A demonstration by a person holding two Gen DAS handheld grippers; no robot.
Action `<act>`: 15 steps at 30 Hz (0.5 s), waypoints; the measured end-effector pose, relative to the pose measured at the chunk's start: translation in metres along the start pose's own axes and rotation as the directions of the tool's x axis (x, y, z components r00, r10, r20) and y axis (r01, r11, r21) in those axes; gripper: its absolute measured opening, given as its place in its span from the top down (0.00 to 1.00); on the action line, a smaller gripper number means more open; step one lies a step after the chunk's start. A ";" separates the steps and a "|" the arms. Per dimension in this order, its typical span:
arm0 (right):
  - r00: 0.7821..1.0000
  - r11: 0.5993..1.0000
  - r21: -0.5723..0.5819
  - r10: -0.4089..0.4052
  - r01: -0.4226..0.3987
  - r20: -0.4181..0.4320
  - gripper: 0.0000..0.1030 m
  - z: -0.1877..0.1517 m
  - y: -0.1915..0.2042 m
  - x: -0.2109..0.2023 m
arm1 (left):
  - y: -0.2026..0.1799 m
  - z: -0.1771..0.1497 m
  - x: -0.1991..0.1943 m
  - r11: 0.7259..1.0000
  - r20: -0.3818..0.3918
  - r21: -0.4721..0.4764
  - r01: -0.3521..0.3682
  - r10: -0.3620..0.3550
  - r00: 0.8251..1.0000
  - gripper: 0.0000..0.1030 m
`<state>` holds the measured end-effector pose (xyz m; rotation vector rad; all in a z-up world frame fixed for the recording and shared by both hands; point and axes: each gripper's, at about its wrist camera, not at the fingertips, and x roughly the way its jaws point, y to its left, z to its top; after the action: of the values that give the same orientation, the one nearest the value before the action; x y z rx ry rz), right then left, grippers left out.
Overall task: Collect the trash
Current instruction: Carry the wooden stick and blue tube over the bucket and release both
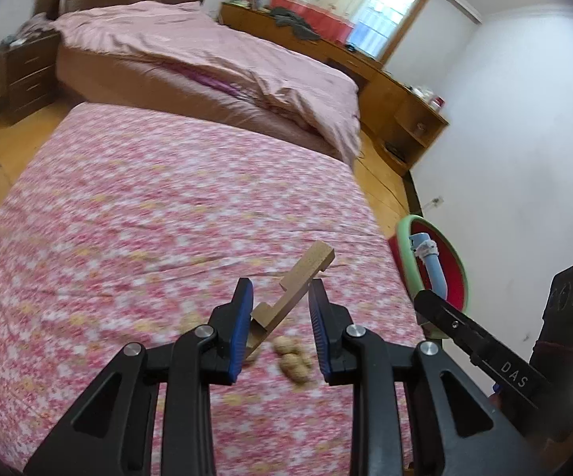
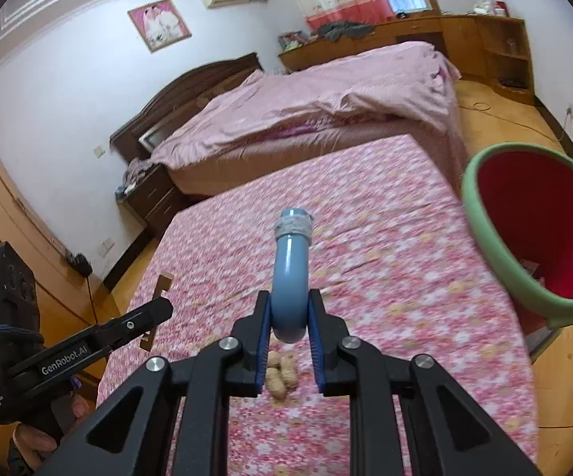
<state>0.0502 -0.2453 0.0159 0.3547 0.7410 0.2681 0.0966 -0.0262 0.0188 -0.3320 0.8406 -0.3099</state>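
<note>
My left gripper point(image 1: 280, 286) is shut on a notched brown wooden piece point(image 1: 291, 297), which slants up between the blue pads above the pink flowered cloth point(image 1: 167, 238). My right gripper point(image 2: 289, 298) is shut on a curved light-blue tube point(image 2: 290, 273) with grey tape around its far end. A small heap of peanuts point(image 2: 280, 375) lies on the cloth below both grippers, also seen as the peanuts point(image 1: 292, 361). The red bin with a green rim point(image 2: 484, 238) stands at the cloth's right edge. In the left wrist view the bin's rim point(image 1: 405, 254) shows behind the blue tube point(image 1: 434, 267).
A bed with a pink quilt point(image 2: 326, 95) lies beyond the flowered surface. Wooden cabinets point(image 2: 484, 39) line the far wall under a window, and a dark nightstand point(image 1: 26, 75) stands by the headboard. A hand point(image 2: 32, 440) holds the left gripper point(image 2: 155, 311). Wooden floor surrounds the bin.
</note>
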 end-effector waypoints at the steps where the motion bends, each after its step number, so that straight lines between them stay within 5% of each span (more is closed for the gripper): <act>1: 1.000 1.000 0.008 -0.006 0.006 0.011 0.81 0.002 -0.004 -0.005 | -0.006 0.001 0.002 1.000 -0.002 0.011 0.005 -0.005 1.000 0.72; 15: 0.985 0.984 0.136 -0.128 0.112 0.118 0.81 0.021 -0.087 -0.057 | -0.104 0.015 0.050 0.977 -0.060 0.193 0.086 -0.076 0.995 0.72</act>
<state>0.0338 -0.3489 0.0296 0.4434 0.6535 0.0826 0.1257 -0.1379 0.0369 -0.1754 0.8419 -0.4753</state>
